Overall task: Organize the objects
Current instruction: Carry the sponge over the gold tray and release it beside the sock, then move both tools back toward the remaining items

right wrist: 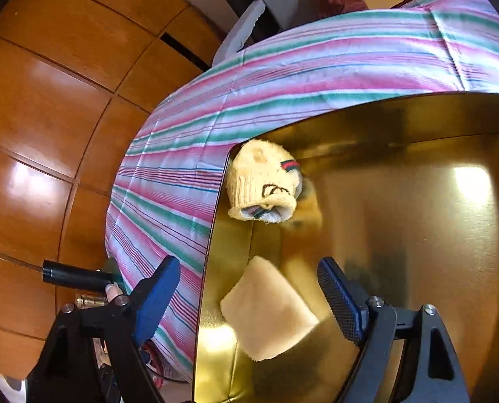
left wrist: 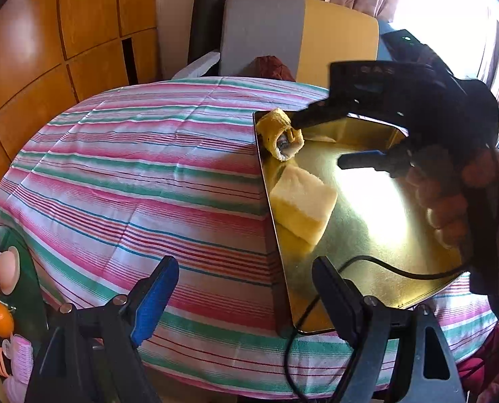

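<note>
A shiny gold tray (left wrist: 377,235) lies on the striped tablecloth at the right. In it are a rolled cream sock (left wrist: 283,133) at the far left corner and a folded cream cloth (left wrist: 301,206) nearer. In the left wrist view my right gripper (left wrist: 316,141) hangs open and empty over the tray, just right of the rolled sock. My left gripper (left wrist: 246,299) is open and empty over the tray's near left edge. The right wrist view shows the rolled sock (right wrist: 262,184), the folded cloth (right wrist: 266,309) and the tray (right wrist: 400,235) below the open right gripper (right wrist: 247,299).
The round table has a pink, green and white striped cloth (left wrist: 131,184). A black cable (left wrist: 367,268) trails across the tray's near corner. Small toys and an orange ball (left wrist: 0,317) sit at the far left. Chairs (left wrist: 262,33) and wooden panels stand behind.
</note>
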The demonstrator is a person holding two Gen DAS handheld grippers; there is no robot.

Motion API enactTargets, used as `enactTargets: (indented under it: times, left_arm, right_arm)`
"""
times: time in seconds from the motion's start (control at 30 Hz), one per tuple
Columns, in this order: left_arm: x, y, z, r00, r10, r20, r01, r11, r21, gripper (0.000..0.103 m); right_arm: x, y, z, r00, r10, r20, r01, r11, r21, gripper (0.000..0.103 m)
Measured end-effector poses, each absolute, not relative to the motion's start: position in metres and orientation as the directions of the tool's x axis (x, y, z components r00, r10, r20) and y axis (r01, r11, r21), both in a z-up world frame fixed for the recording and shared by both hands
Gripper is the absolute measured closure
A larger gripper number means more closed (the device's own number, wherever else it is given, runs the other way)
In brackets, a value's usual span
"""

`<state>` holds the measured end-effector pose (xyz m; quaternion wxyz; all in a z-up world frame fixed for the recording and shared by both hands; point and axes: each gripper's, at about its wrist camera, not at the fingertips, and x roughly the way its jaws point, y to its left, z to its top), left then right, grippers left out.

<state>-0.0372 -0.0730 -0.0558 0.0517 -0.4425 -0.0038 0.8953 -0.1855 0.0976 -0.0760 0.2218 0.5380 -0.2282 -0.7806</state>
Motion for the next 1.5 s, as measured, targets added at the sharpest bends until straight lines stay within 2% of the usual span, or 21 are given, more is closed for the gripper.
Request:
enactTargets:
  times: [0.13,0.23,0.3,0.4,0.5,0.57,0.67,0.73,0.8,0.9,1.07,1.27,1.43,1.5]
  left_arm:
    - [-0.038,-0.074,-0.057,-0.603,0.098,-0.792,-0.088,-0.995,-0.055,0.020]
    - [-0.037,-0.074,-0.056,-0.604,0.100,-0.791,-0.088,-0.994,-0.059,0.020]
    - [-0.037,-0.075,-0.056,-0.602,0.103,-0.791,-0.088,-0.994,-0.063,0.020]
    - [-0.037,-0.073,-0.056,-0.602,0.104,-0.792,-0.091,-0.994,-0.061,0.020]
    - [-0.036,-0.073,-0.056,-0.602,0.104,-0.792,-0.091,-0.994,-0.061,0.020]
    - [-0.035,-0.074,-0.055,-0.605,0.105,-0.789,-0.088,-0.994,-0.065,0.020]
    - [-0.035,-0.077,-0.051,-0.615,0.107,-0.781,-0.078,-0.994,-0.075,0.020]
    - [-0.035,-0.079,-0.051,-0.618,0.108,-0.779,-0.072,-0.994,-0.080,0.020]
    - [-0.036,-0.079,-0.051,-0.614,0.106,-0.782,-0.067,-0.994,-0.082,0.020]
    - [-0.034,-0.078,-0.049,-0.622,0.089,-0.778,-0.059,-0.996,-0.067,0.020]
    - [-0.029,-0.073,-0.041,-0.657,0.031,-0.753,-0.035,-0.999,-0.010,0.020]
    - [-0.024,-0.072,-0.031,-0.696,-0.019,-0.717,-0.010,-0.999,0.035,0.020]
    - [-0.023,-0.063,-0.028,-0.709,-0.030,-0.705,-0.023,-0.998,0.066,0.020]
    - [-0.021,-0.059,-0.027,-0.713,-0.030,-0.701,-0.029,-0.997,0.071,0.020]
  right_arm:
    - [-0.173,0.098,-0.065,-0.307,-0.555,-0.773,0.147,-0.830,0.538,0.019]
    - [-0.156,0.084,-0.060,-0.243,-0.509,-0.826,0.258,-0.855,0.450,0.026]
    - [-0.142,0.072,-0.064,-0.212,-0.454,-0.866,0.325,-0.868,0.375,0.041]
    - [-0.134,0.057,-0.077,-0.187,-0.368,-0.911,0.382,-0.882,0.277,0.058]
    - [-0.144,0.042,-0.092,-0.178,-0.327,-0.928,0.389,-0.890,0.238,0.064]
    - [-0.153,0.041,-0.092,-0.241,-0.348,-0.906,0.360,-0.899,0.249,0.064]
    - [-0.163,0.052,-0.081,-0.321,-0.391,-0.863,0.284,-0.909,0.306,0.063]
    - [-0.161,0.056,-0.072,-0.336,-0.415,-0.846,0.298,-0.898,0.322,0.062]
    - [-0.154,0.059,-0.066,-0.342,-0.417,-0.842,0.314,-0.895,0.316,0.048]
    - [-0.139,0.064,-0.061,-0.356,-0.411,-0.839,0.332,-0.895,0.298,0.035]
    - [-0.105,0.083,-0.050,-0.406,-0.367,-0.837,0.355,-0.907,0.226,0.025]
    - [-0.069,0.106,-0.032,-0.484,-0.311,-0.818,0.367,-0.921,0.133,0.018]
    - [-0.042,0.142,-0.019,-0.585,-0.227,-0.778,0.323,-0.946,0.032,0.018]
    - [-0.033,0.158,-0.014,-0.634,-0.190,-0.750,0.287,-0.958,0.001,0.013]
